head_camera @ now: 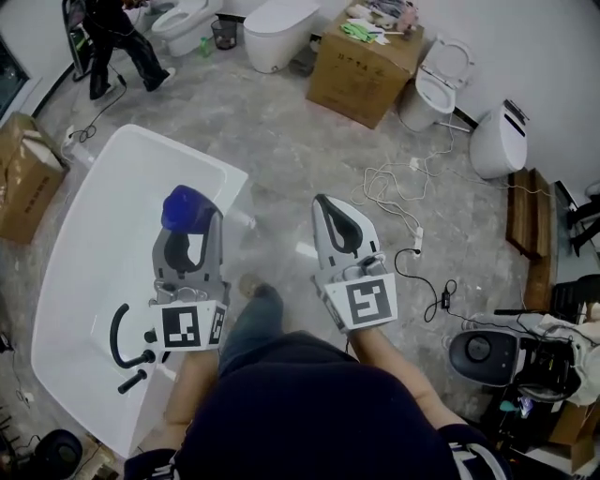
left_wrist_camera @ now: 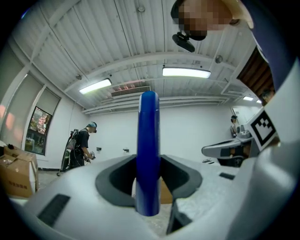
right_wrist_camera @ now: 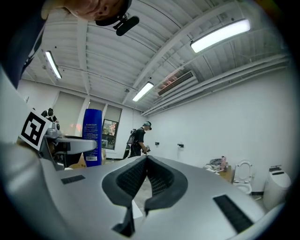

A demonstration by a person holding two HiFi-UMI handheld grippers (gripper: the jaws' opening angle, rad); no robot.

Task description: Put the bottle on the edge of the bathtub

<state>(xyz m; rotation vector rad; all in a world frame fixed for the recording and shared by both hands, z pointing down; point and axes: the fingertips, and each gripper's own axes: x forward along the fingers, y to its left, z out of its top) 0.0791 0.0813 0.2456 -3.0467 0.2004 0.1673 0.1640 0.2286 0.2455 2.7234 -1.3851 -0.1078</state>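
Observation:
A blue bottle (head_camera: pixel 183 204) stands upright between the jaws of my left gripper (head_camera: pixel 190 230), which is shut on it and held above the right rim of the white bathtub (head_camera: pixel 141 137). In the left gripper view the bottle (left_wrist_camera: pixel 148 126) rises straight up out of my left gripper (left_wrist_camera: pixel 149 165). My right gripper (head_camera: pixel 325 202) hangs over the grey floor to the right of the tub, shut with nothing in it. In the right gripper view my right gripper (right_wrist_camera: pixel 146 158) has its pads together, and the bottle (right_wrist_camera: pixel 93 137) shows at the left.
A black faucet (head_camera: pixel 131 356) sits at the tub's near end. Beyond the tub are toilets (head_camera: pixel 279 28), a cardboard box (head_camera: pixel 364 64) and a standing person (head_camera: pixel 117 42). White cables (head_camera: pixel 398 187) trail over the floor. Dark equipment (head_camera: pixel 487 356) stands at the right.

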